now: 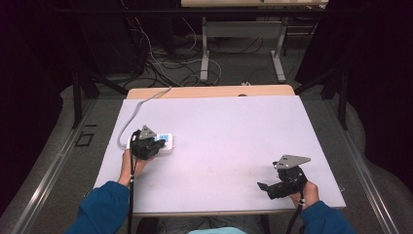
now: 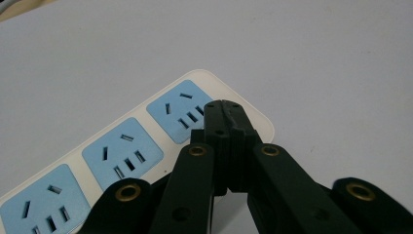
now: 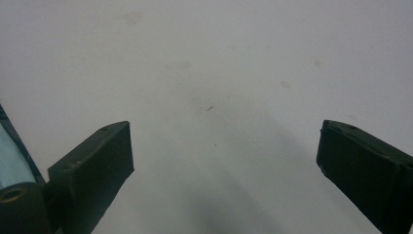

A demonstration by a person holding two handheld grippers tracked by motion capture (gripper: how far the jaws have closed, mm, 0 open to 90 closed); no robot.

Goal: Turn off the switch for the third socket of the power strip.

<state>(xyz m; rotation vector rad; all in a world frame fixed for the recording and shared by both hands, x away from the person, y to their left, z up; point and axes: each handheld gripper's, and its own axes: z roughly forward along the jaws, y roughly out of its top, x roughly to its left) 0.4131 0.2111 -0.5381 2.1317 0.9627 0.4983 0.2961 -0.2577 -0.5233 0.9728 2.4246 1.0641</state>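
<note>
Left gripper (image 2: 225, 108), jaws pressed together, sits on the power strip (image 1: 165, 144) at the table's (image 1: 234, 126) nine o'clock, seemingly pinning it, while the right gripper (image 1: 272, 187) waits wide open at four o'clock

I can read no text, brand, number or sign anywhere. The power strip (image 2: 146, 141) under my left tongs (image 2: 224, 109) shows plain blue socket faces with bare slots, and the pale desk (image 1: 234, 131) carries only faint stains, no lettering.
</note>
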